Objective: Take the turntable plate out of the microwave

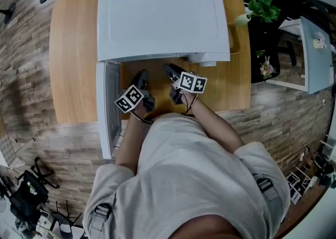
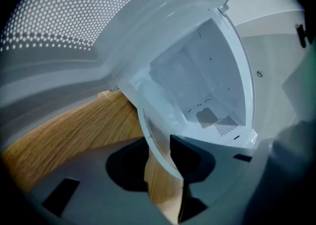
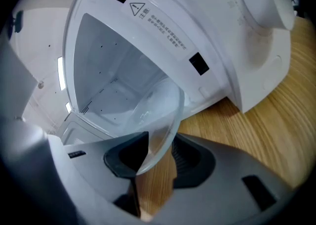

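Just in front of the microwave, the left gripper and right gripper each clamped an opposite edge of the turntable plate, probably so the slick glass would not tip.

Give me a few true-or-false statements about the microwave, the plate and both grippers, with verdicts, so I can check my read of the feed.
1. The door of the microwave stands open. True.
2. The turntable plate is opaque white ceramic. False: it is clear glass.
3. The left gripper and the right gripper each have the plate's rim between their fingers. True.
4. The microwave stands on the floor. False: it stands on a wooden table.
5. In the head view, the door swings out on the right. False: it swings out on the left.
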The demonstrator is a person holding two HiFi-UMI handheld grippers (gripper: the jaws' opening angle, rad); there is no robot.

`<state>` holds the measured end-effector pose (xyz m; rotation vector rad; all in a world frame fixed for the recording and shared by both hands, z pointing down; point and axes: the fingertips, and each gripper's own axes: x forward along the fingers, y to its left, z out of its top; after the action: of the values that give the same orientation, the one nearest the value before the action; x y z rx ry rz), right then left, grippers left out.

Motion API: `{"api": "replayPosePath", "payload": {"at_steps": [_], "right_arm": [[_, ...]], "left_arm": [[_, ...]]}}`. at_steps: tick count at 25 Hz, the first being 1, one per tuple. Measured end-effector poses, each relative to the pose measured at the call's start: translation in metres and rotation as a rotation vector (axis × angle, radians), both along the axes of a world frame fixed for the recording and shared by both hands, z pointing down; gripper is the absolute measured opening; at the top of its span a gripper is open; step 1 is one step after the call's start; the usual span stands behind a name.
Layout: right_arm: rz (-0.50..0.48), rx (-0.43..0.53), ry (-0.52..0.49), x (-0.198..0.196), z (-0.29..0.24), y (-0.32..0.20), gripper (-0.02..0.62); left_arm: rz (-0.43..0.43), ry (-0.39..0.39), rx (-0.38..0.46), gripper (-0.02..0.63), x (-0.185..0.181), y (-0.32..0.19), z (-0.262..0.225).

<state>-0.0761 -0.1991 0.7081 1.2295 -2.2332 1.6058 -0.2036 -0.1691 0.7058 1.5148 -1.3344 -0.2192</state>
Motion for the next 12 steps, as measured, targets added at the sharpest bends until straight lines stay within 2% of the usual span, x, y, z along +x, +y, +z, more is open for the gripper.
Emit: {"api": "replayPosePath", "payload": {"at_steps": [4, 7, 10, 11, 12], "right_arm": [[-0.023, 0.024, 0.025, 0.004, 0.002, -0.006, 0.18], [0.011, 0.014, -0.036, -0.001, 0.0, -0.016, 0.244], [0.04, -0.006, -0.062, -0.003, 0.0, -0.025, 0.201], [0.04, -0.013, -0.062, -0.003, 0.001, -0.026, 0.167], [0.034, -0.015, -0.062, -0.002, 0.001, -0.025, 0.159]], "left_arm": [[0.012, -0.003, -0.001, 0.143, 0.001, 0.0, 0.001], [0.02, 0.003, -0.004, 0.143, 0.002, 0.0, 0.001], [0.041, 0.009, 0.005, 0.148, 0.0, 0.0, 0.002], [0.044, 0.03, 0.019, 0.16, 0.0, -0.002, 0.001], [0.043, 0.058, 0.032, 0.169, 0.001, -0.004, -0.002]]}}
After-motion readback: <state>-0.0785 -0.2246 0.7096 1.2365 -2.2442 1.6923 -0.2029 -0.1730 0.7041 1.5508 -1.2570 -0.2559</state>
